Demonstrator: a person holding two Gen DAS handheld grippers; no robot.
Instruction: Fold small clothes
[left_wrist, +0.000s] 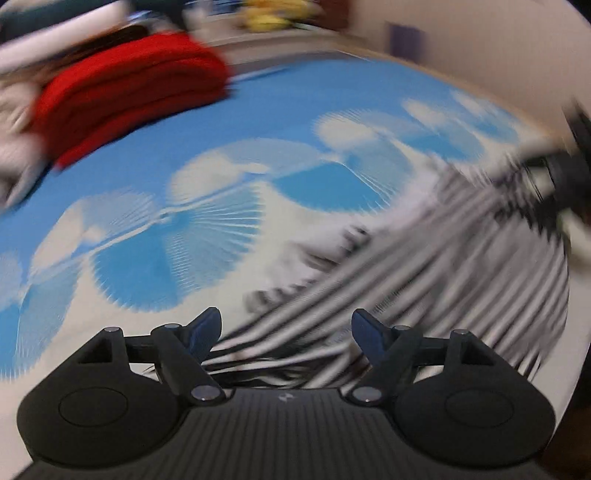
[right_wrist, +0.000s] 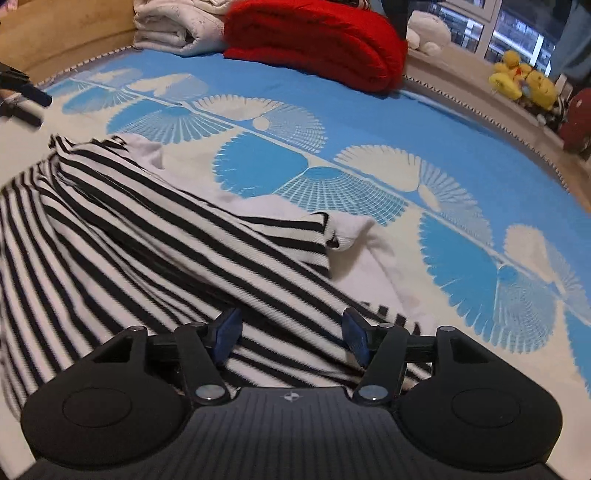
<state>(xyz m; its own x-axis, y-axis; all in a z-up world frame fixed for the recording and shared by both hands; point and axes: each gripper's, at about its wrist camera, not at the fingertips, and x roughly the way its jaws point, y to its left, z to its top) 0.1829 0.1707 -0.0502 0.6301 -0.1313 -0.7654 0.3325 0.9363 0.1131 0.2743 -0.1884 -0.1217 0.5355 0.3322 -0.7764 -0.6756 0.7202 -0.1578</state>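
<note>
A blue-and-cream bedspread (right_wrist: 369, 122), printed with fan or shell shapes, covers the whole bed, and the black-and-white striped garment (right_wrist: 140, 236) lies rumpled across its near left part in the right wrist view, ridged into a long diagonal fold with a cream cuff or hem end poking out at the right. The knit looks soft and ribbed.

The right gripper (right_wrist: 291, 338) sits low over the striped cloth, its jaws spread wide with blue pads showing on the inner faces; stripes run between the fingers, but nothing is pinched. It points forward across the bed, level and close to the fabric.

The left gripper (left_wrist: 286, 332) is likewise spread wide, with the striped garment (left_wrist: 424, 266) filling the lower right of its view. That picture is heavily smeared, so I can't say for sure whether its fingertips touch the cloth. In the right wrist view a dark bit of the other tool shows at the far left edge.

At the head of the bed a thick red blanket (right_wrist: 317, 40) lies folded in plump layers, beside a folded white quilt (right_wrist: 173, 26). On the ledge to the right sit yellow plush toys (right_wrist: 524, 79) and a white plush toy (right_wrist: 430, 31).
</note>
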